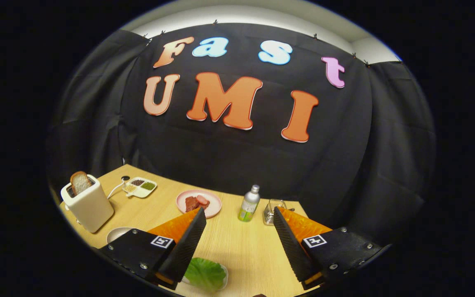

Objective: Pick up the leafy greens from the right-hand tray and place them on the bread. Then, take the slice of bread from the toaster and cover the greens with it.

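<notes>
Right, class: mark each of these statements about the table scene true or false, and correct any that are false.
1. A slice of bread sticks up from the toaster. True.
2. The gripper is shut on the bottle. False: its fingers are spread open, with the bottle beyond them.
3. The leafy greens lie near the gripper's left finger. True.
4. The pink plate is bare. False: reddish food pieces lie on it.

staged booth kitchen — cloth wall (344, 156), toaster (89, 204)
</notes>
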